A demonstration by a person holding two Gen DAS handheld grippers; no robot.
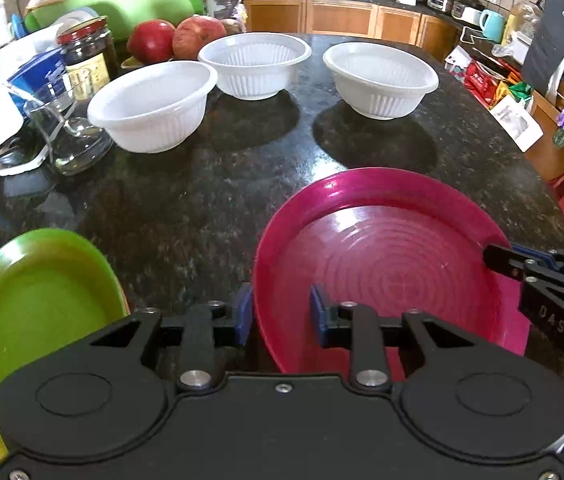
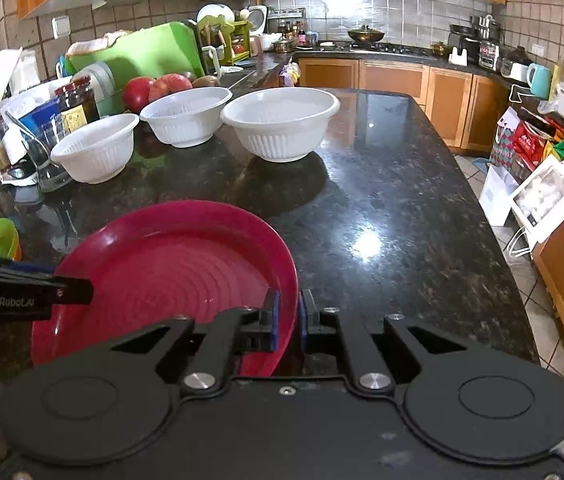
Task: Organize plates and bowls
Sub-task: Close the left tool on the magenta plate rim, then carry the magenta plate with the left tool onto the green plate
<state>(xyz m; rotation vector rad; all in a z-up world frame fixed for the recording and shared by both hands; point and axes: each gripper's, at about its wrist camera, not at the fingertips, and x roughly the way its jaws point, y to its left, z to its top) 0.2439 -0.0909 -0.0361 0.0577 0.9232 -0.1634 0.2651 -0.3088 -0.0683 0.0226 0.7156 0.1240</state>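
Right hand-held gripper (image 2: 288,316) pinches the empty magenta plate's (image 2: 170,268) rim; left hand-held gripper (image 1: 281,314) straddles it, ajar.

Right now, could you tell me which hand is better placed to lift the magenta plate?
Probably the right. Its gripper has its jaws shut on the magenta plate rim, while the left gripper only straddles the opposite rim with a visible gap, beside the green plate.

Both cameras sit just behind their grippers and look steeply down and forward along a dark speckled stone counter (image 1: 186,200) toward wooden cabinets. The left wrist view sits close over the round magenta plastic plate (image 1: 382,248), by its left edge; the right wrist view looks from its right edge. Both share that plate and three white ribbed bowls (image 2: 280,124) beyond.
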